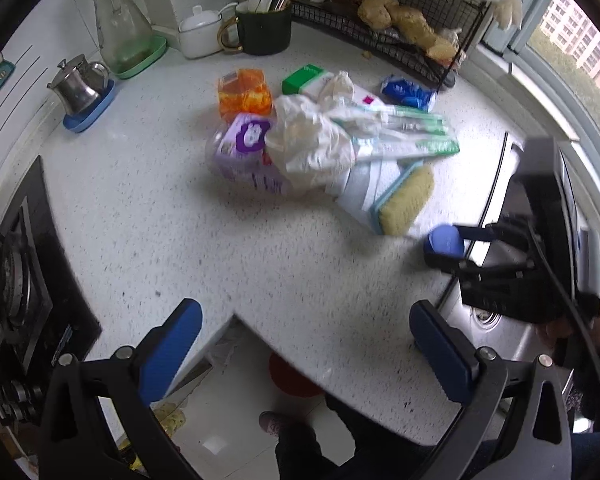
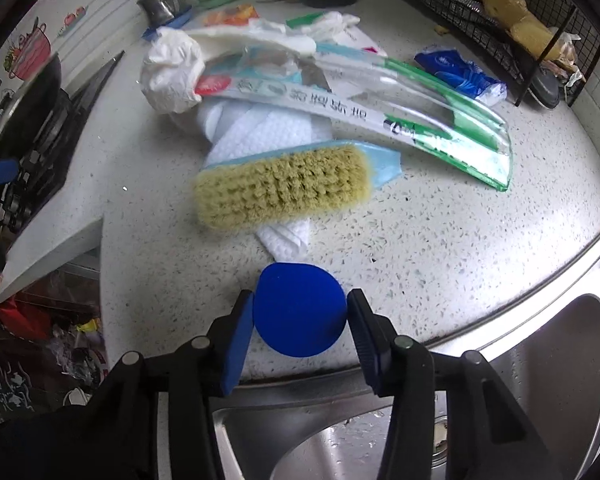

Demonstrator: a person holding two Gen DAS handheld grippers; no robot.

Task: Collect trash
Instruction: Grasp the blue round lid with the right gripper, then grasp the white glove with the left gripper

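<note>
The right gripper (image 2: 300, 316) fingers are being pressed against a blue round cap (image 2: 300, 309) on the speckled white table (image 2: 440, 248), beside the steel sink (image 2: 540, 360). The left gripper (image 1: 304, 344) fingers are being held wide, empty. Beyond, a brush (image 2: 282, 190) and wrappers (image 2: 380, 104) are lying piled.

Stone, steel, plastic and bristle

Speckled worktop (image 2: 440, 240) looks polished stone; the sink (image 2: 540, 352) is brushed, glossy steel; the brush (image 2: 280, 192) has coarse yellow bristles; the clear wrapper (image 2: 400, 120) is shiny plastic; the blue disc (image 2: 300, 308) seems matt, perhaps plastic.
</note>
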